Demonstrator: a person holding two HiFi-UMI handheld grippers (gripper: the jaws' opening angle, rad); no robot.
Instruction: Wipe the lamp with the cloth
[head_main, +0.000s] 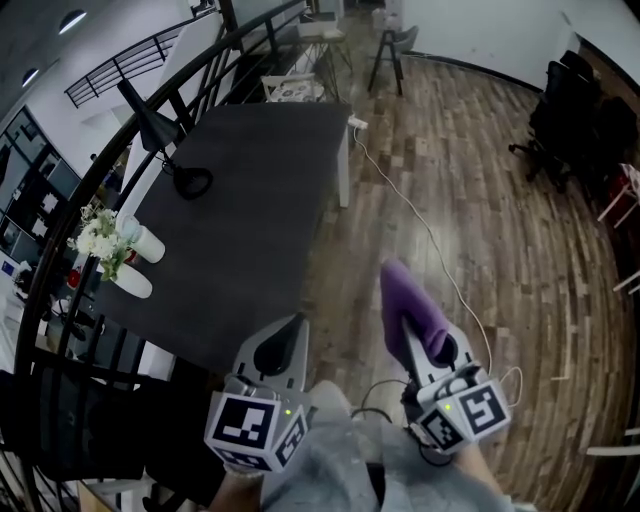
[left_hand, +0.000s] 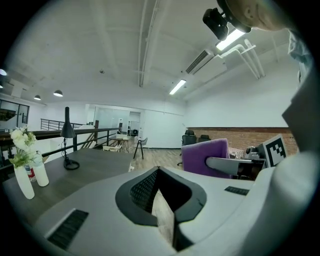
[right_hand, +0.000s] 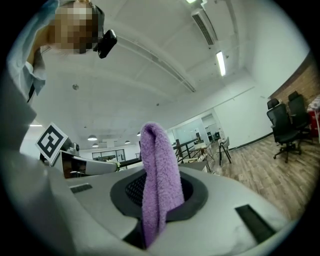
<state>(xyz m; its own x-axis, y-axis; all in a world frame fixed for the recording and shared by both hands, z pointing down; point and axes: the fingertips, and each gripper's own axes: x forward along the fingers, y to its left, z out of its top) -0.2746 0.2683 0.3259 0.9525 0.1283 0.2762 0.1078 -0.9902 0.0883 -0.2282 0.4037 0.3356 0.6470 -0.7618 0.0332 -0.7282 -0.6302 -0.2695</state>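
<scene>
A black desk lamp (head_main: 150, 125) stands at the far left corner of the dark table (head_main: 250, 200), well ahead of both grippers; it also shows small in the left gripper view (left_hand: 66, 131). A purple cloth (head_main: 408, 305) sticks up from my right gripper (head_main: 425, 345), which is shut on it and held over the wooden floor to the right of the table. In the right gripper view the cloth (right_hand: 157, 185) hangs folded between the jaws. My left gripper (head_main: 283, 335) hovers at the table's near edge, jaws shut with nothing in them.
A vase of white flowers (head_main: 100, 240) and a white bottle (head_main: 148, 243) stand on the table's left side. A black railing (head_main: 90, 170) runs along the left. A white cable (head_main: 420, 220) trails over the floor; black office chairs (head_main: 560, 110) stand at the far right.
</scene>
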